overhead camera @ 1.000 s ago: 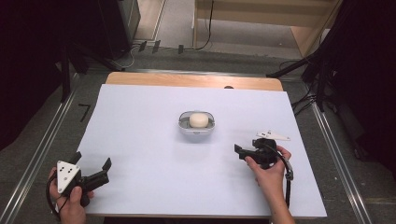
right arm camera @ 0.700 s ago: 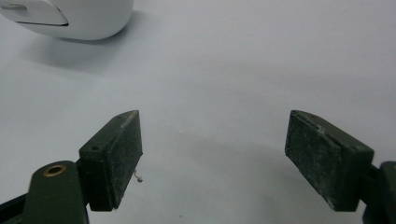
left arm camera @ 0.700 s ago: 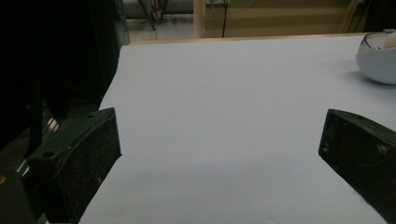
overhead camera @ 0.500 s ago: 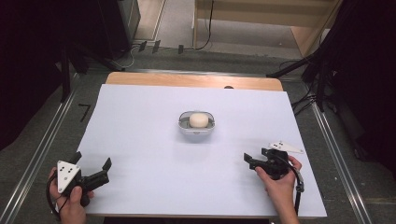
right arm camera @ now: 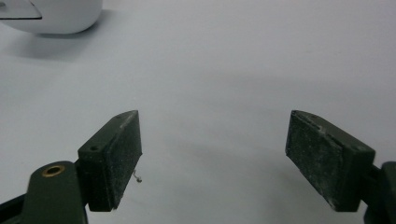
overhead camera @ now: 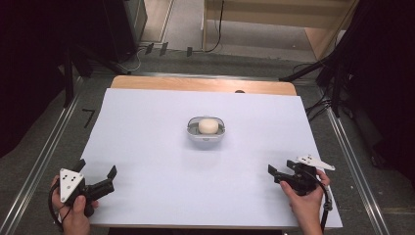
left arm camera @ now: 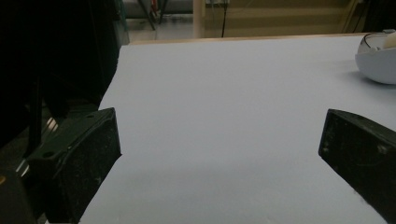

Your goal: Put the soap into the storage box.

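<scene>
A small white oval dish [overhead camera: 195, 134] stands in the middle of the white table sheet [overhead camera: 147, 147] and holds a round cream lump [overhead camera: 208, 126]. My left gripper [overhead camera: 96, 168] rests at the near left corner, open and empty, pointing right. In the left gripper view the gripper [left arm camera: 219, 140] shows wide-spread jaws over bare sheet, with the dish [left arm camera: 378, 63] far off at the upper right. My right gripper [overhead camera: 280, 170] sits near the front right, open and empty, well short of the dish. In the right gripper view the gripper [right arm camera: 215, 144] is open, and the dish [right arm camera: 56, 16] shows at the top left.
The sheet covers a wooden table whose bare strip [overhead camera: 205, 84] shows along the far edge. Metal rails [overhead camera: 46, 156] run down both sides. Black stands and cables [overhead camera: 333, 83] crowd the floor beyond the table.
The right gripper has drawn back from the dish toward the near right of the table, still open. The left gripper has stayed put.
</scene>
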